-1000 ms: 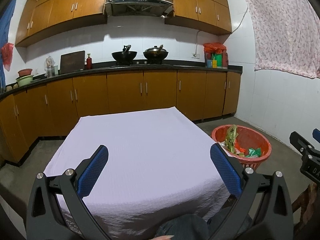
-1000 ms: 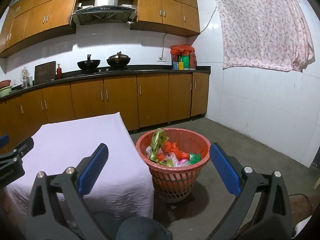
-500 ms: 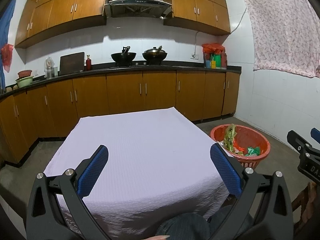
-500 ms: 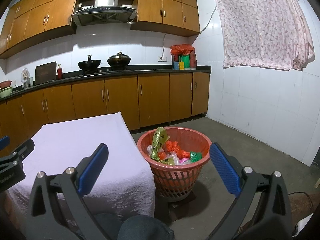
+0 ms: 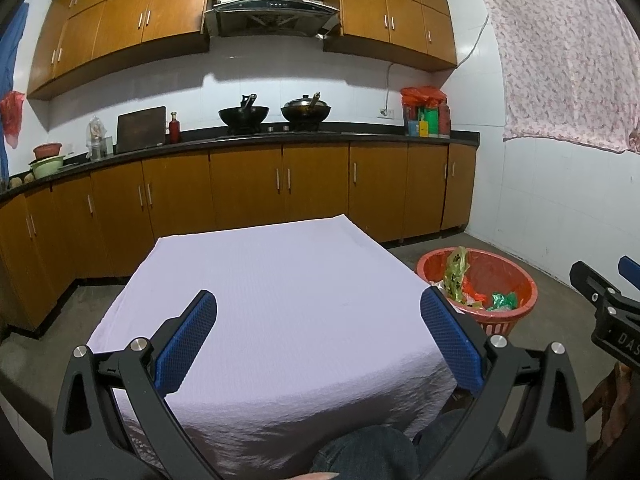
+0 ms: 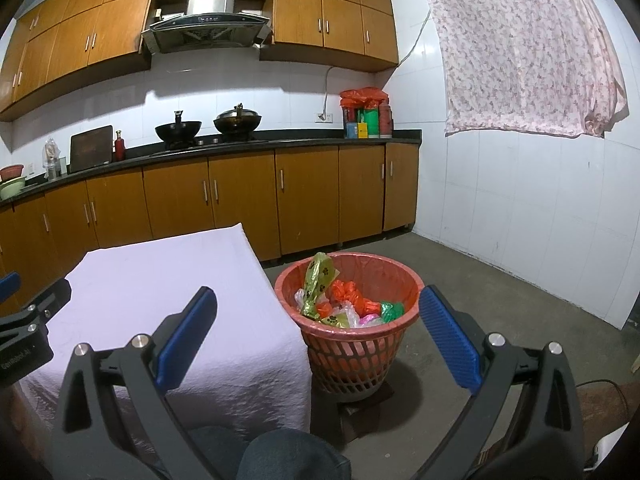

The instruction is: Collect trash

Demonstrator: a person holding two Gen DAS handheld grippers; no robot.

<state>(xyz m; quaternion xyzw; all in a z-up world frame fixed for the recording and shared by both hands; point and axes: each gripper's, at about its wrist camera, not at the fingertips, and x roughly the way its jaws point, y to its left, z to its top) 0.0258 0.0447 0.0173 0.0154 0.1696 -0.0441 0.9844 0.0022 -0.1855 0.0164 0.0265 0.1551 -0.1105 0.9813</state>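
Both claws stand wide and hold nothing. The left claw hangs over the near edge of the surface, which is covered by a plain pale cloth with no trash visible on it. The right claw sits near the surface's right edge, looking toward the basket on the floor just beside that corner. The trash, a heap of crumpled bags in orange, green, yellow and clear plastic, lies inside the basket, one yellow-green bag standing above the rim.

The main risk, as I judge it, is the basket itself: it looks light and seems to rest on a small dark block, so a claw or knee catching its rim could tip it and spill the bags. The tall bag could also snag on a finger and be dragged out. The hanging cloth might be pulled if a claw brushes it.

The left view shows the whole top of the surface, and the right claw at its far right edge. The right view shows the basket's mesh wall, its footing and the floor around it.
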